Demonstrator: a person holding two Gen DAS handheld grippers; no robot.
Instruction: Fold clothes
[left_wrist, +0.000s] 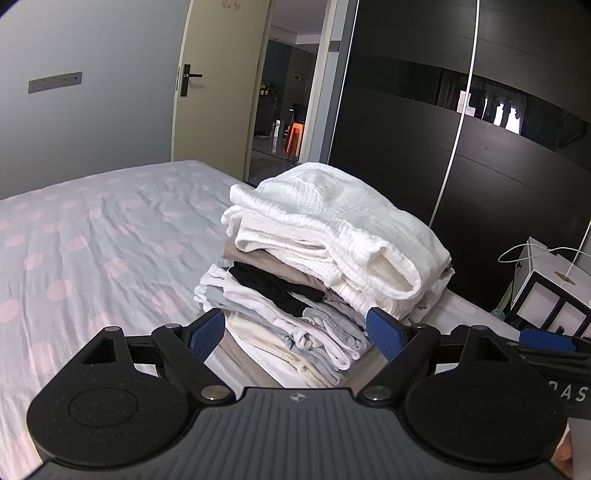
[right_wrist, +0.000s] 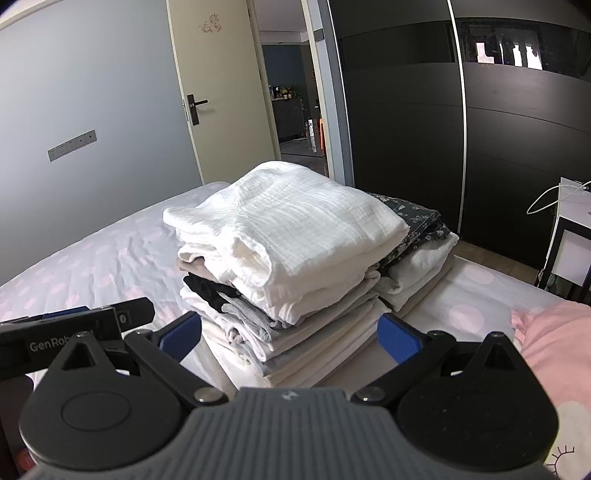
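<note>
On the bed (left_wrist: 92, 236), a folded clothes stack (right_wrist: 280, 236) fronts both spread, empty grippers, left gripper (left_wrist: 295, 332) and right gripper (right_wrist: 291, 332), near the wardrobe (right_wrist: 406, 110)

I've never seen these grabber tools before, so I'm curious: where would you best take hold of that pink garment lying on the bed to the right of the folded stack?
Probably the pink garment's ruffled left edge, nearest the stack of folded clothes. It lies loose on the bed, so the open right gripper could come from the left and pinch that edge.

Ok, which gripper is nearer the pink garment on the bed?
Right. The pink garment lies just beside the right gripper, on its right; the left gripper is further left.
</note>
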